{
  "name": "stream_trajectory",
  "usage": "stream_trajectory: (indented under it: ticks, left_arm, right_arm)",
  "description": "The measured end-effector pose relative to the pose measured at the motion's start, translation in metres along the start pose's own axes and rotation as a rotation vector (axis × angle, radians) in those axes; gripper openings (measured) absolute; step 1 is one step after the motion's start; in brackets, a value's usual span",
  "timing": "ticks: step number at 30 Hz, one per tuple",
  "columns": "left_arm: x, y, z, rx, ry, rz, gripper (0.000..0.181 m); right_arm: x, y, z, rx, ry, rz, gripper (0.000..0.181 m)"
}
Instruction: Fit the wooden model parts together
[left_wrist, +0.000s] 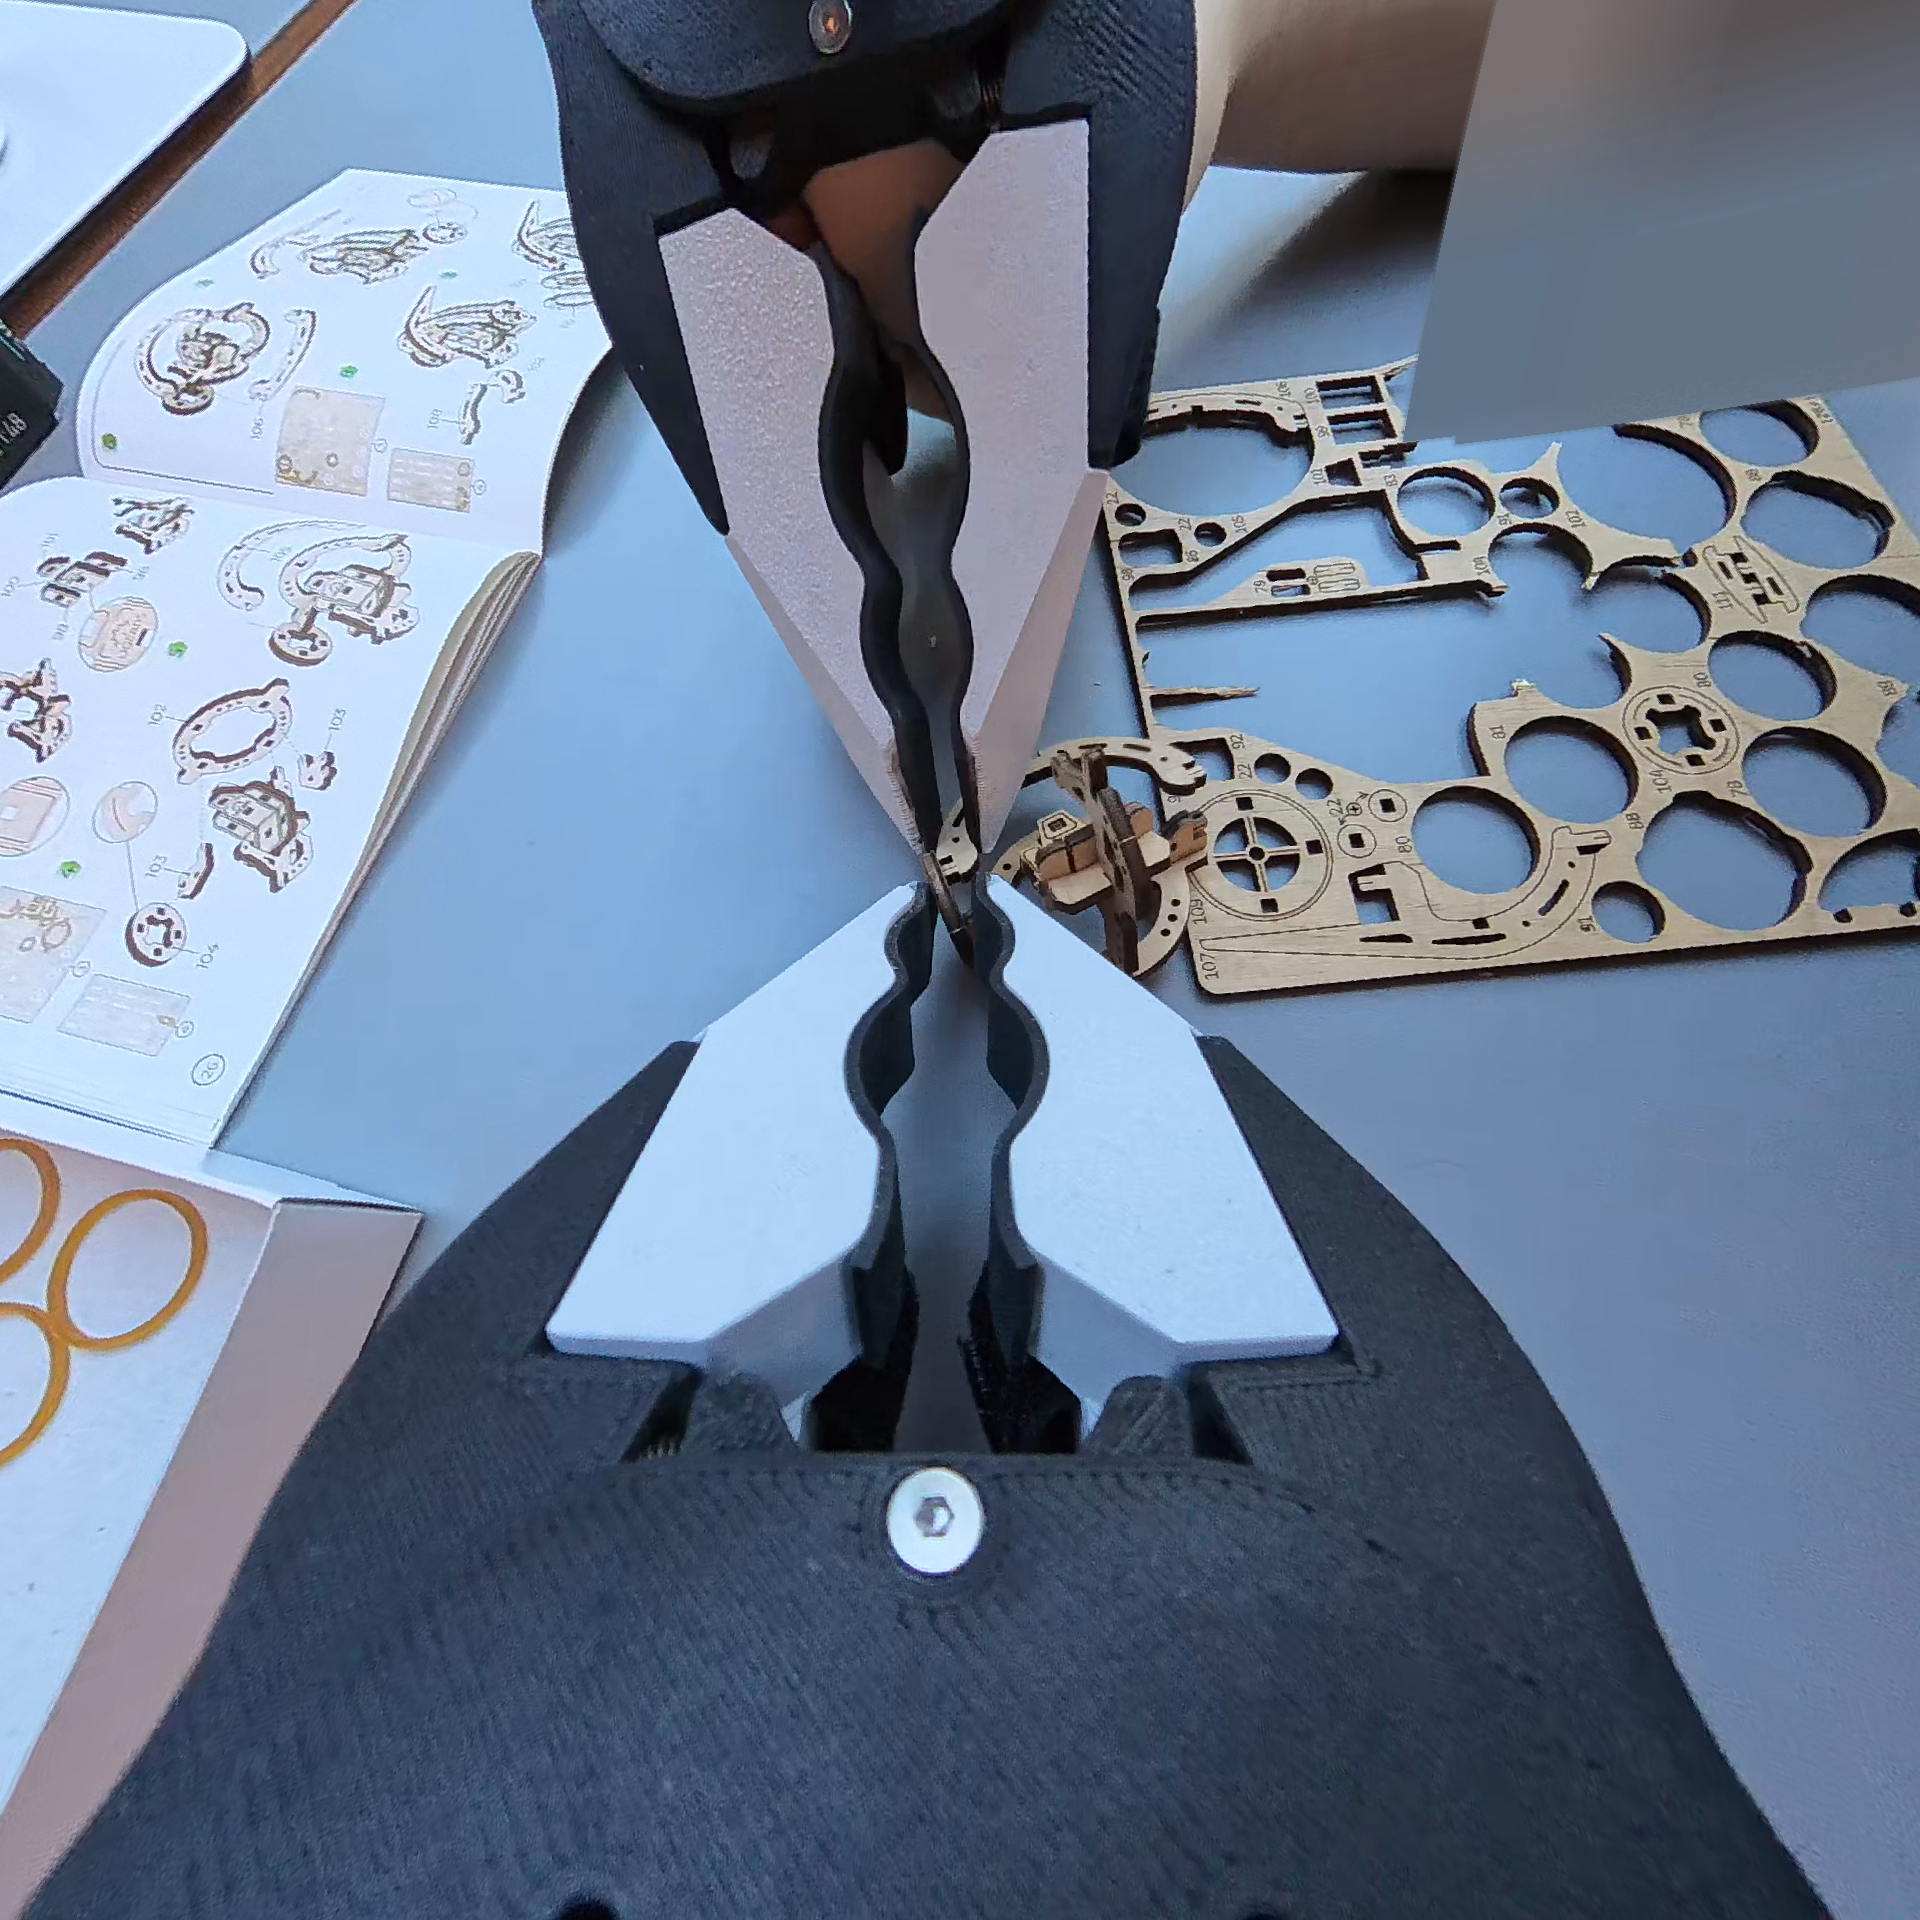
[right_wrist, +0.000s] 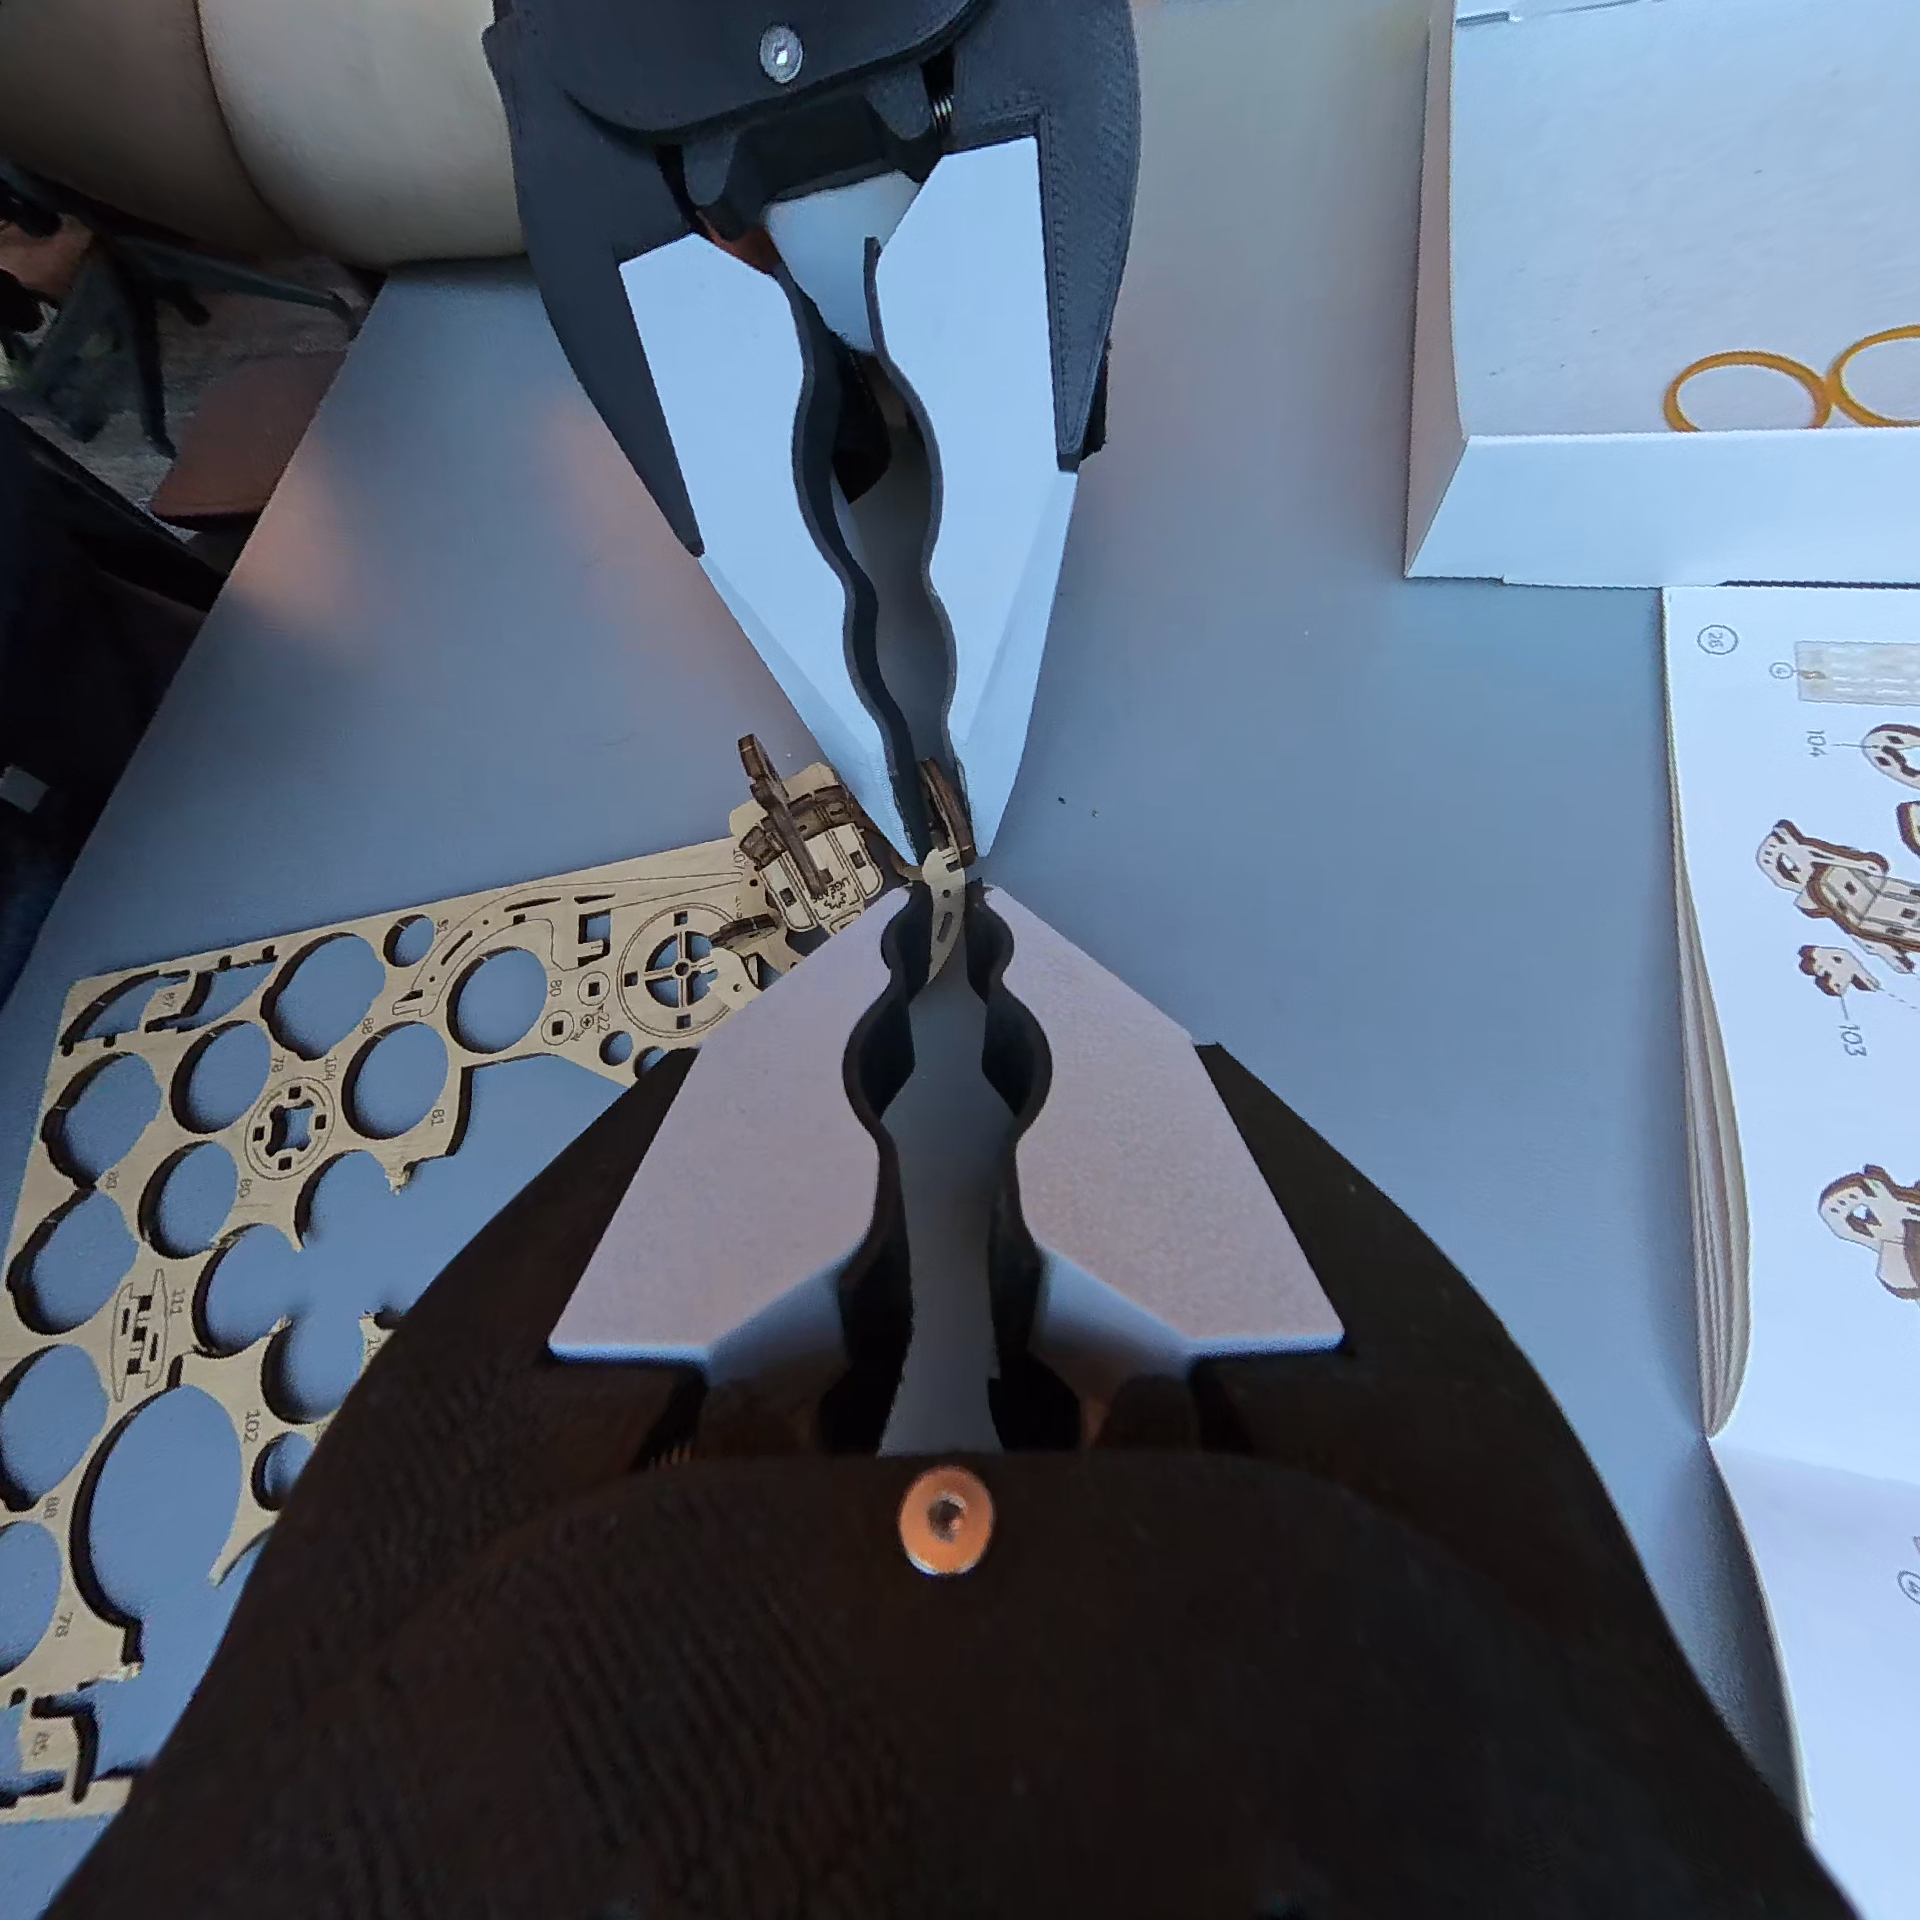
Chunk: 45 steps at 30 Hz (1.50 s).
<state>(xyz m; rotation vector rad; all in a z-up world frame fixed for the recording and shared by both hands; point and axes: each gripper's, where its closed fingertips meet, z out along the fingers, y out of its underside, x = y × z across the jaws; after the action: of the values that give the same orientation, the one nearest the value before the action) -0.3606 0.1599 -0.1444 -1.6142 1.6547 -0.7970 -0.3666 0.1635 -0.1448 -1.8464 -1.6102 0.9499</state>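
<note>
An open instruction booklet with printed assembly drawings lies on the grey table, left of the tongs in the left wrist view and at far right in the right wrist view. A white box holding orange rubber bands sits just beyond the booklet. A beige cushioned seat borders the table's far edge.

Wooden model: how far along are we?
Done: most parts are punched out of the plywood sheet, and a partly built sub-assembly lies on its edge. In hand: left gripper and right gripper meet tip to tip, each shut on a small wooden piece. Left: that joint isn't visibly seated, and some parts remain in the sheet.
</note>
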Motion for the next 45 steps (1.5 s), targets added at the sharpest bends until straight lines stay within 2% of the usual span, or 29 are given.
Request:
stream_trajectory:
  ticks: [13,22,45]
  left_arm:
    - [-0.0033,0.0005,0.0,-0.014,-0.042,0.03,0.008]
    - [-0.0048,-0.0003,0.0005,-0.015,-0.033,-0.019,0.006]
    - [-0.0075,-0.0029,0.0015,-0.076,-0.099,0.074,0.006]
  right_arm:
    - [0.0046,-0.0009,-0.0001,-0.044,0.069,0.036,0.005]
    - [0.0053,-0.0005,-0.0008,-0.09,0.12,0.0,0.005]
    - [0.0071,0.0005,-0.0045,-0.186,0.193,0.066,0.005]
